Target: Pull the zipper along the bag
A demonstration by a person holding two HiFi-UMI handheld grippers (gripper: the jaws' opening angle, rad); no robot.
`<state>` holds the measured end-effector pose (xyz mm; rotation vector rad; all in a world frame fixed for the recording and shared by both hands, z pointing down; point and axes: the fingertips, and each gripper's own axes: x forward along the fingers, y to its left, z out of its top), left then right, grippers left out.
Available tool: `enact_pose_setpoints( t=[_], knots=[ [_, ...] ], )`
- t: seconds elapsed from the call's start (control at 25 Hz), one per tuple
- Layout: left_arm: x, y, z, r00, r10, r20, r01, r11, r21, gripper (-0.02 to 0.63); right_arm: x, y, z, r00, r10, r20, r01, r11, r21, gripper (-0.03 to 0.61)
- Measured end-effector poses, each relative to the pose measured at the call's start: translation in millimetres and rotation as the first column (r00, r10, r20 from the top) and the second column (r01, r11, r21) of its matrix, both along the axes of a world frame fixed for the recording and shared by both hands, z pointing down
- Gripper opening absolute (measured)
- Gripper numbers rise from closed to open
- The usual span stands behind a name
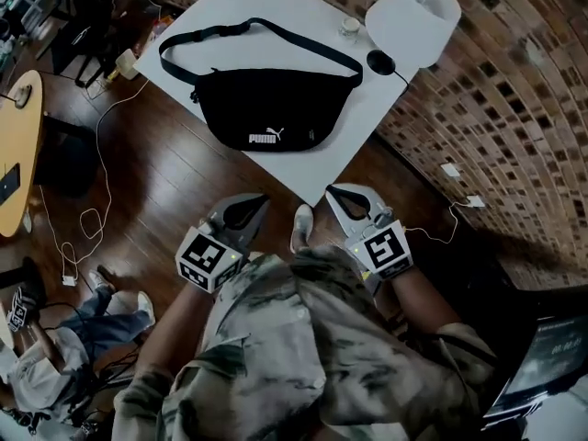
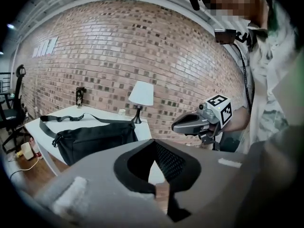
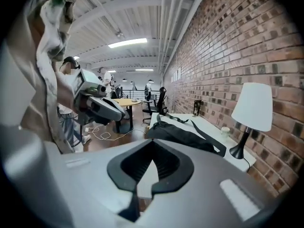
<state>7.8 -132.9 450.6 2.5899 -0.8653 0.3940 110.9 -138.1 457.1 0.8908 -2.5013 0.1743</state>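
Note:
A black waist bag (image 1: 266, 108) with a white logo lies on the white table (image 1: 266, 7), its strap (image 1: 276, 33) looped behind it. No zipper pull can be made out. My left gripper (image 1: 260, 200) and right gripper (image 1: 333, 191) hang side by side close to my body, short of the table's near corner and apart from the bag. Both are shut with nothing between the jaws. The left gripper view has its shut tips (image 2: 154, 141) aimed past the bag (image 2: 95, 139), with the right gripper (image 2: 178, 126) off to the side. In the right gripper view the bag (image 3: 183, 136) lies beyond the shut tips (image 3: 153, 141).
A white lamp (image 1: 413, 12) and a small cup (image 1: 349, 26) stand at the table's far right by the brick wall (image 1: 496, 108). Cables (image 1: 92, 219) trail over the wooden floor. A round wooden table (image 1: 18, 145) is at left, and a seated person (image 1: 55, 338) at lower left.

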Motion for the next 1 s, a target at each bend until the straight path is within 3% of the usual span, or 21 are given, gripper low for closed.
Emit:
enact_pose_setpoints(
  t=[0.32,0.36,0.4,0.52,0.8,1.0],
  knots=[
    [38.8,-93.0,60.6,0.994,-0.03,0.102,0.039,0.996,-0.086,0.002,7.9,-90.7,56.2,0.997,-0.07,-0.04,0.068,0.997,-0.04,0.006],
    [41.0,-102.2,70.4,0.992,-0.019,0.127,0.03,0.996,-0.087,0.018,6.5,-100.3,65.2,0.996,-0.074,-0.051,0.072,0.996,-0.044,0.008],
    [43.8,-111.0,80.2,0.989,-0.006,0.148,0.02,0.996,-0.093,0.089,4.9,-109.5,74.8,0.995,-0.075,-0.062,0.071,0.996,-0.053,0.008],
    [55.4,-132.8,108.5,0.978,0.039,0.204,-0.015,0.993,-0.12,0.106,0.6,-132.2,102.3,0.993,-0.061,-0.104,0.051,0.994,-0.096,0.008],
    [76.5,-174.7,166.2,0.899,0.137,0.415,-0.091,0.988,-0.128,0.106,-11.5,-172.6,145.8,0.99,0.006,-0.139,-0.031,0.983,-0.181,0.007],
    [80.6,-185.9,197.9,0.858,0.178,0.482,-0.102,0.978,-0.181,0.107,-7.1,-184.7,179.7,0.98,0.032,-0.197,-0.081,0.967,-0.241,0.006]
  ],
)
